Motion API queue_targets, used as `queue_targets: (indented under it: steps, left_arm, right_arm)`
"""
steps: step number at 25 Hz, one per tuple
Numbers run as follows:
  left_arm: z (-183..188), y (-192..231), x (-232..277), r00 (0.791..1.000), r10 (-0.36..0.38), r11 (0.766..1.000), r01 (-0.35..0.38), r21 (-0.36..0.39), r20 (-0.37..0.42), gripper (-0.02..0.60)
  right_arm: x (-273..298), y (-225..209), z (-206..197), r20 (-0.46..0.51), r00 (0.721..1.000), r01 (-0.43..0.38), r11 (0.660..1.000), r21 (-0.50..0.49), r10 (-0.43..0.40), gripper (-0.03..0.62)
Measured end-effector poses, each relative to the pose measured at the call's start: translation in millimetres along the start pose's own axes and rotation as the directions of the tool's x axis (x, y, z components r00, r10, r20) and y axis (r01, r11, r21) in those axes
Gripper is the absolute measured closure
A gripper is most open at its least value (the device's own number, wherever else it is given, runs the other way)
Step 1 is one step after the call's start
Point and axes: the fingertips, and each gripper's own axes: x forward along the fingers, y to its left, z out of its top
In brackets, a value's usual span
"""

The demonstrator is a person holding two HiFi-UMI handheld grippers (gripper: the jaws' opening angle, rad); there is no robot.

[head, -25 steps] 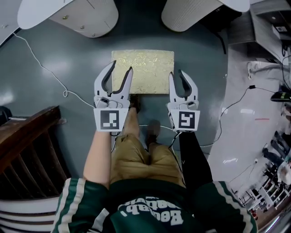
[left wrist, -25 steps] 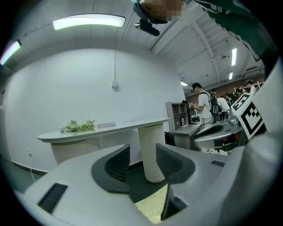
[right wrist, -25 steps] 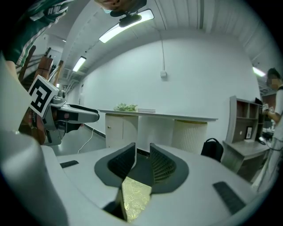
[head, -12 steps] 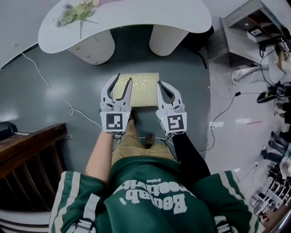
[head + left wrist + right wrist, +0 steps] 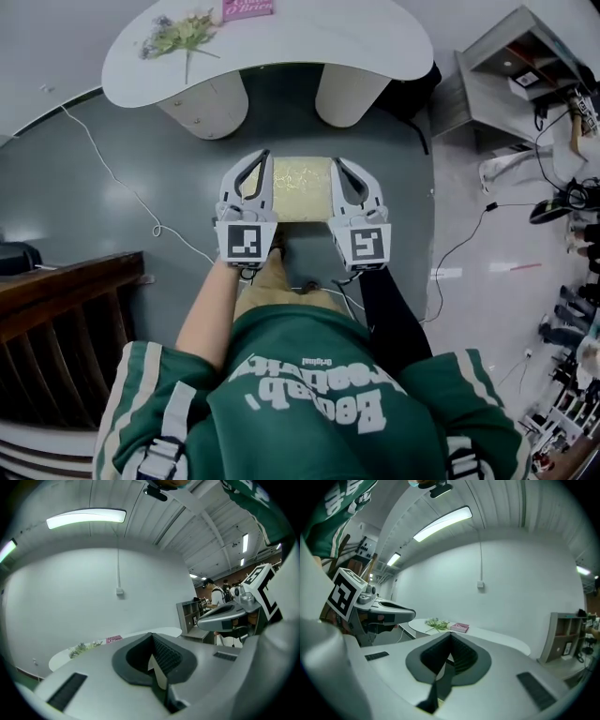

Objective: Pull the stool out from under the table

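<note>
Head view looks steeply down – both gripper views face level, sharing the table [image 5: 328, 37].

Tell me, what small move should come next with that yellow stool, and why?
Probably none on the stool itself. The yellow stool already stands clear of the white table, out on the grey floor. The left gripper and right gripper have just closed, with nothing between their jaws. I would simply lower both and stop.

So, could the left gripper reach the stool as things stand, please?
Probably yes: the stool stands clear of the table, below the left gripper, with nothing between. Its jaws have just closed, empty, and would need reopening.
</note>
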Motion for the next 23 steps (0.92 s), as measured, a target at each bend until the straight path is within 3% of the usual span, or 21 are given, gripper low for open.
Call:
queue_targets:
  steps: [12,19,23]
  left_arm:
    - [10,-6,-4,1.000,0.002,0.999,-0.003,0.034,0.013,0.568]
    - [17,0,-11,1.000,0.012,0.999,-0.012,0.035,0.014,0.568]
    - [16,3,-20,1.000,0.018,1.000,-0.018,0.015,-0.019,0.568]
  right_arm:
    - [-16,-9,6,-0.020,1.000,0.009,1.000,0.010,-0.009,0.588]
    - [-16,-13,19,0.002,1.000,0.014,1.000,-0.008,-0.014,0.588]
    - [-22,-18,27,0.061,0.997,0.039,0.999,-0.014,-0.038,0.588]
